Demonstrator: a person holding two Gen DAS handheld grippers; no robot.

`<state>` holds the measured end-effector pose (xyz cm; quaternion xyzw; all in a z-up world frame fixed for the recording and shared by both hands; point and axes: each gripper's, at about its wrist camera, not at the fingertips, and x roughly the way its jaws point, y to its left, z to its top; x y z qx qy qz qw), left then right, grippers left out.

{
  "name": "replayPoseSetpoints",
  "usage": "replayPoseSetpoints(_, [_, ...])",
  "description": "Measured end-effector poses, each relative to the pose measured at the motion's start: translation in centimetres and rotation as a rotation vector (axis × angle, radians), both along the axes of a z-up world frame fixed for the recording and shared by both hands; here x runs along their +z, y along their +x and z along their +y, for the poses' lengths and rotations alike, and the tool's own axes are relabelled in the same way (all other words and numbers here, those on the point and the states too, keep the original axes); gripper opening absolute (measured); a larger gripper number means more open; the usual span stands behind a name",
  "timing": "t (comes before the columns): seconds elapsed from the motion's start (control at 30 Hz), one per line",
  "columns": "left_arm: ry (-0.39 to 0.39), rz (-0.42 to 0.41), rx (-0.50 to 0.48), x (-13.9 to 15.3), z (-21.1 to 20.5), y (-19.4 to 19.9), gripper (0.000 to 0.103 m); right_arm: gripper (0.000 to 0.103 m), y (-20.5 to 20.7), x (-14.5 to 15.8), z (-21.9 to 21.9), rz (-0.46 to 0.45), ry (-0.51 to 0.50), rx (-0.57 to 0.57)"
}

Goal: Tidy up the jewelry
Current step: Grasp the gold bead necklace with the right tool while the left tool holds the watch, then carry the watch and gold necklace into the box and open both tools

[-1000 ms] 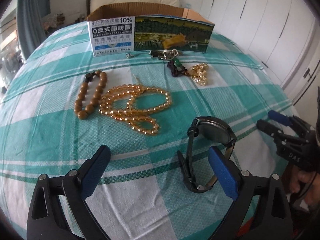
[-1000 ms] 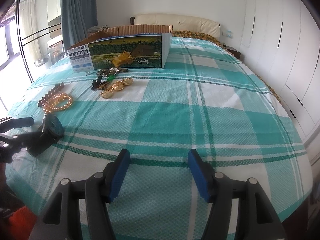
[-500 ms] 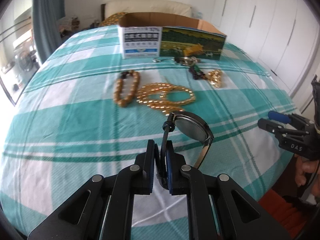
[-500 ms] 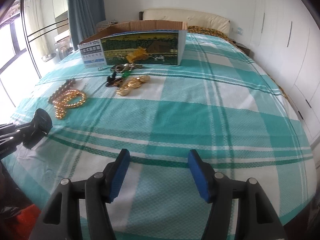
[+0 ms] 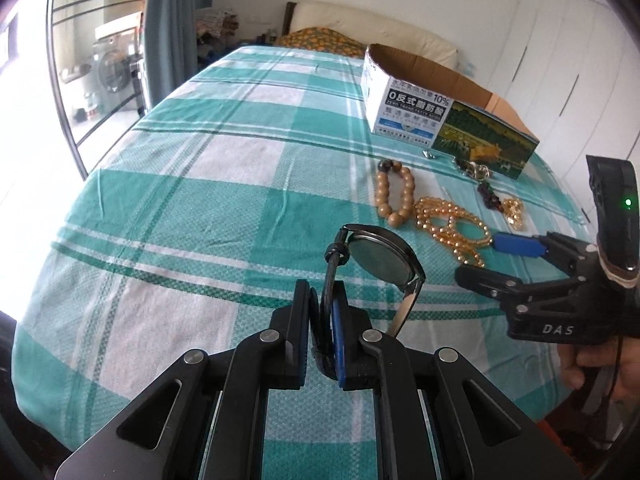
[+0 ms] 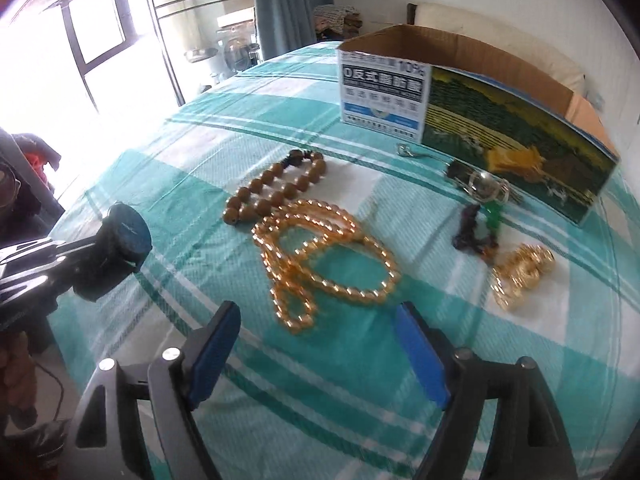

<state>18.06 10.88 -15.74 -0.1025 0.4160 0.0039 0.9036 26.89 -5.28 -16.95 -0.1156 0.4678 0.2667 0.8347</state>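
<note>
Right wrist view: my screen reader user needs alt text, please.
The open right gripper hovers over an amber bead necklace on a teal plaid bedspread. A brown bead bracelet and cardboard box lie beyond.

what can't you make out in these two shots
- Box inside: both views look at its outer walls, so its contents are hidden.
- Watch strap: in the left wrist view the shut left gripper covers the clamped part.
- Small metal pieces by the box: blurred in the right wrist view, tiny in the left; type unclear.
- Right gripper, jaws just opened wider, nothing between them: bases cut off by the bottom edge.
</note>
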Motion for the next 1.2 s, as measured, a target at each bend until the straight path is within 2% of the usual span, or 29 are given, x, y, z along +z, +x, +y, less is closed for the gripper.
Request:
replayPoseSetpoints(0.1, [-0.017,0.011,0.009,-0.3,0.3,0.2,0.008,0.083,1.2,-0.3,2.2,-0.031,-0.058,0.000])
replayPoseSetpoints(0.17, [-0.021,0.018,0.012,-0.4,0.3,0.2,0.009,0.080,1.8,-0.4,2.5,-0.037,-0.052,-0.024])
replayPoseSetpoints(0.23, [-0.019,0.026,0.010,-0.4,0.4,0.2,0.008,0.061,2.2,-0.4,2.1,-0.056,-0.045,-0.071])
replayPoseSetpoints(0.3, [-0.016,0.034,0.005,-0.6,0.2,0.3,0.008,0.014,2.4,-0.2,1.6,-0.077,-0.036,-0.090])
replayPoseSetpoints(0.43, [-0.013,0.039,-0.005,-0.7,-0.1,0.5,0.008,0.014,2.3,0.1,-0.5,-0.048,0.017,-0.113])
replayPoseSetpoints(0.47, [-0.011,0.037,-0.008,-0.7,-0.2,0.5,0.008,0.008,1.9,0.2,-1.2,-0.043,0.043,-0.121])
replayPoseSetpoints(0.7, [-0.007,0.032,-0.044,-0.3,-1.5,0.7,0.008,0.008,-0.7,2.5,-5.9,-0.029,0.158,-0.194])
replayPoseSetpoints(0.93, [-0.029,0.004,-0.094,1.6,-3.3,1.1,0.008,0.008,-3.3,6.7,-10.7,-0.073,0.251,-0.250])
replayPoseSetpoints(1.2, [-0.036,-0.030,-0.160,4.7,-5.8,2.6,0.008,0.008,-4.5,10.7,-14.4,-0.117,0.294,-0.303])
